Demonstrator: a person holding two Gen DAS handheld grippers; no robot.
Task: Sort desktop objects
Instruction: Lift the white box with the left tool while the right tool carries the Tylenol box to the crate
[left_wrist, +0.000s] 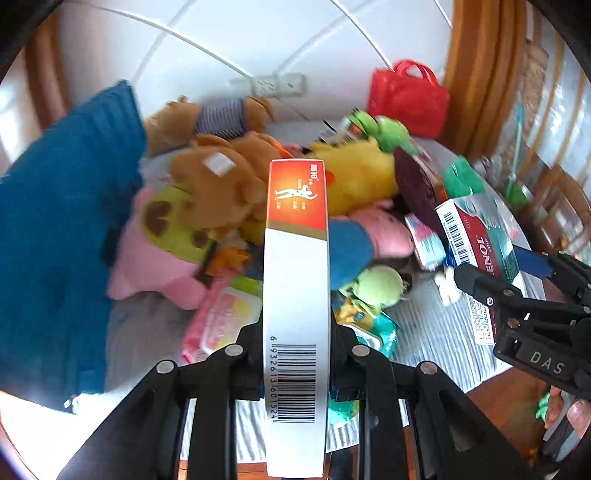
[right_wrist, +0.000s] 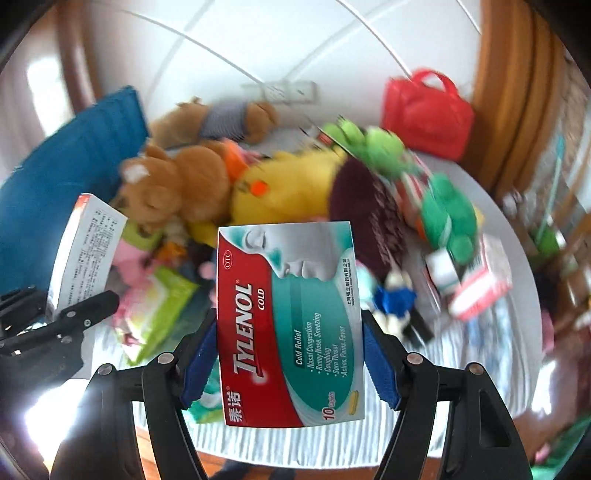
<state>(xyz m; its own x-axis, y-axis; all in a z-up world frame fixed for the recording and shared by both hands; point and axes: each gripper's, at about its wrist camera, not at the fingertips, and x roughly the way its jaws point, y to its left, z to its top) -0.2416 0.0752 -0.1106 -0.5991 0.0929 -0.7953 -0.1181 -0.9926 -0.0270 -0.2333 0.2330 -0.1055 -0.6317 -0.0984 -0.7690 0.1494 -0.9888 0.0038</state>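
Observation:
My left gripper (left_wrist: 295, 354) is shut on a tall orange-and-white medicine box (left_wrist: 295, 288) with a barcode, held edge-on above the table. It also shows in the right wrist view (right_wrist: 83, 254) at the left. My right gripper (right_wrist: 290, 354) is shut on a red-and-teal Tylenol Cold box (right_wrist: 290, 325), held flat-face up above the table; the same box shows in the left wrist view (left_wrist: 480, 236) at the right, with the right gripper (left_wrist: 517, 273) on it. Beneath both lies a pile of plush toys (left_wrist: 207, 192).
A blue cushion (left_wrist: 62, 229) stands at the left. A red bag (left_wrist: 406, 96) stands at the back right. Wet-wipe packs (left_wrist: 225, 317), a dark red box (right_wrist: 369, 221), green plush (right_wrist: 447, 218) and small boxes (right_wrist: 480, 284) lie on the grey striped cloth (left_wrist: 436, 328). Wooden chair at right.

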